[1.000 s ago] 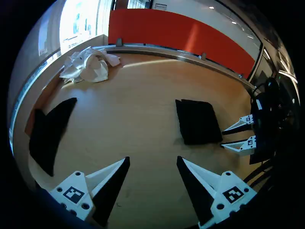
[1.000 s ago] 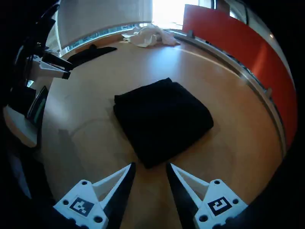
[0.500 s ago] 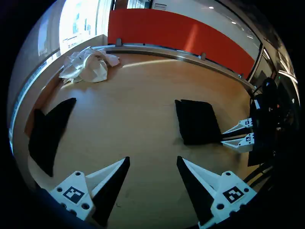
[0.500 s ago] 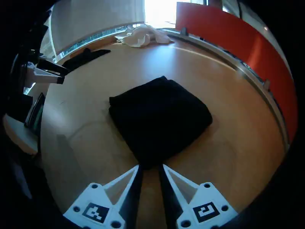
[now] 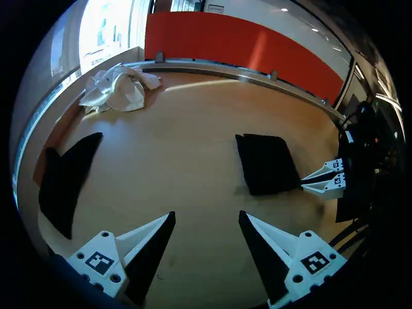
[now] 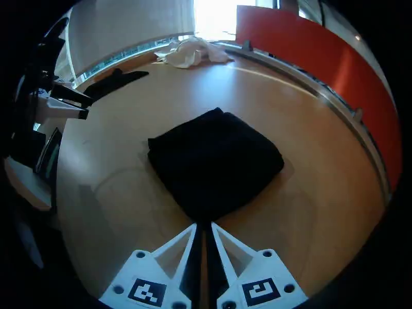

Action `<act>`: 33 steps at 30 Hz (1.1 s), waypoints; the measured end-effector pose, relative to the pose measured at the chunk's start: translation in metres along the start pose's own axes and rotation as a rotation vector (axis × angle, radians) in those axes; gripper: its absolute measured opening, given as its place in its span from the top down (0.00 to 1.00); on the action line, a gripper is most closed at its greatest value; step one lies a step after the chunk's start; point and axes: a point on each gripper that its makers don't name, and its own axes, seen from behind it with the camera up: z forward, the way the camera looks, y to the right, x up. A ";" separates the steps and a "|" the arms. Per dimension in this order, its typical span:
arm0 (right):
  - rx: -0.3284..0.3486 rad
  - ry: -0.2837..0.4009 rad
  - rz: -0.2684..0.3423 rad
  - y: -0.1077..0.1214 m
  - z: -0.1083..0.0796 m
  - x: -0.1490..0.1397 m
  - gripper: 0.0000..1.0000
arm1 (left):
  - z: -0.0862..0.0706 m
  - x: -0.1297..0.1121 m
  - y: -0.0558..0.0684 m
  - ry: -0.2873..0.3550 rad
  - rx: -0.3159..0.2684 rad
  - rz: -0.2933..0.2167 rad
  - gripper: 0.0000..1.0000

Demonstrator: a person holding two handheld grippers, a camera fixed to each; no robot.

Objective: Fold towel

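The right claw [image 6: 203, 226] pinches the towel's [image 6: 216, 154] near corner
Folded and black, it lies at 12 o'clock on the counter [image 6: 319, 206]; the left claw [image 5: 206, 219] gapes wide, empty, towel at its 2 o'clock.

Blown-out window [image 5: 105, 31] glare, soft shadows, fisheye-warped edges

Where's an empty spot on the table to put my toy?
Biggest bare patch: middle of the table, between the black cloth on one side, the folded black towel on the other, and the white cloth pile at the far end. Crowded where the right gripper meets the towel's corner.
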 end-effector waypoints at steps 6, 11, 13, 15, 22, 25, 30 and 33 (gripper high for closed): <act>-0.024 0.025 -0.019 0.008 -0.011 0.017 0.96 | 0.000 0.002 0.002 0.004 -0.006 0.004 0.09; -0.043 0.067 -0.025 0.018 -0.025 0.042 0.96 | -0.001 0.006 0.003 0.013 -0.010 0.008 0.09; -0.053 0.087 -0.029 0.022 -0.032 0.053 0.96 | -0.002 0.008 0.004 0.017 -0.011 0.009 0.09; -0.065 0.110 -0.035 0.027 -0.040 0.065 0.96 | -0.003 0.009 0.005 0.020 -0.013 0.011 0.09; -0.102 0.191 -0.051 0.042 -0.069 0.107 0.96 | -0.007 0.018 0.008 0.034 -0.015 0.025 0.09; -0.115 0.220 -0.055 0.048 -0.082 0.123 0.96 | -0.009 0.023 0.009 0.041 -0.017 0.030 0.09; -0.139 0.257 -0.059 0.058 -0.105 0.143 0.96 | -0.010 0.029 0.012 0.050 -0.022 0.034 0.09; -0.154 0.270 -0.060 0.065 -0.117 0.150 0.96 | -0.010 0.031 0.014 0.055 -0.026 0.036 0.09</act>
